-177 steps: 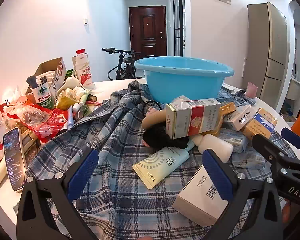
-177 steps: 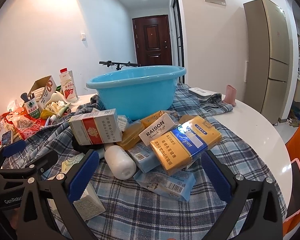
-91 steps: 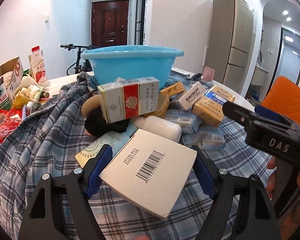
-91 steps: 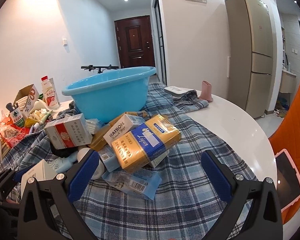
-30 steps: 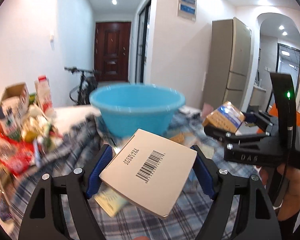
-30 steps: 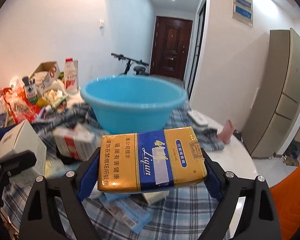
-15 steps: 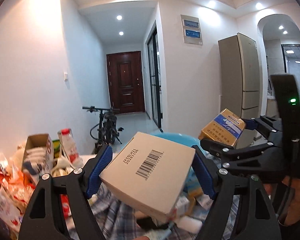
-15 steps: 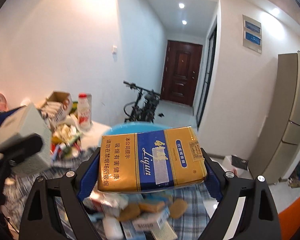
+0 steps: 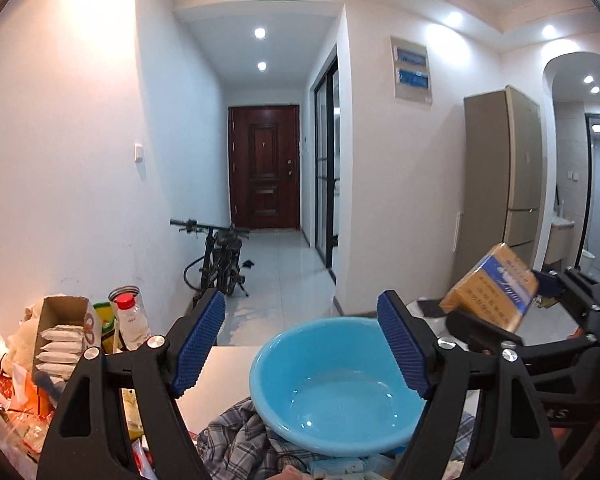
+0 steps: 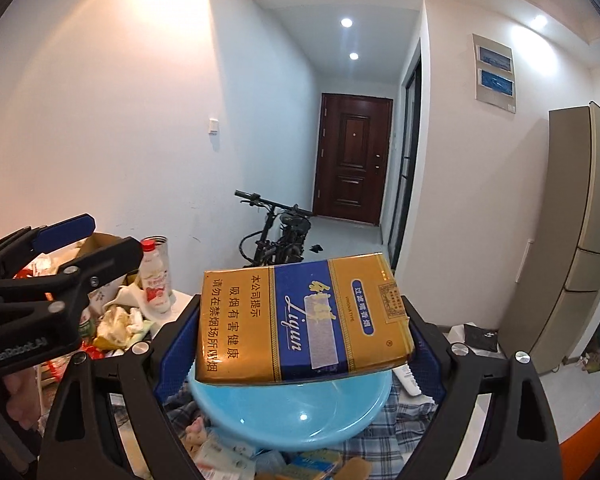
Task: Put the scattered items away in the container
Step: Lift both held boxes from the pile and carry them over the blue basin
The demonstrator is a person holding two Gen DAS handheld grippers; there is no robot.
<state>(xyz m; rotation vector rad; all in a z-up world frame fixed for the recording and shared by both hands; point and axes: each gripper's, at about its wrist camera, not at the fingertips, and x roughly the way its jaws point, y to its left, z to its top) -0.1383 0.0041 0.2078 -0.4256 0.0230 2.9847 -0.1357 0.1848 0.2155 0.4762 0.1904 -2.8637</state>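
While the right gripper (image 10: 300, 344) clamps the gold-and-blue carton (image 10: 302, 320) above the blue basin (image 9: 336, 392), the left gripper (image 9: 300, 340) hangs wide open and empty over it; risk, I'd say, is a tilted release skidding off the smooth, glossy plastic rim; carton's flat, film-wrapped; the basin shows nothing inside.

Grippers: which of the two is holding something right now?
The right gripper: its jaws clamp a gold-and-blue carton above the blue basin. The left gripper is open, nothing between its blue pads.
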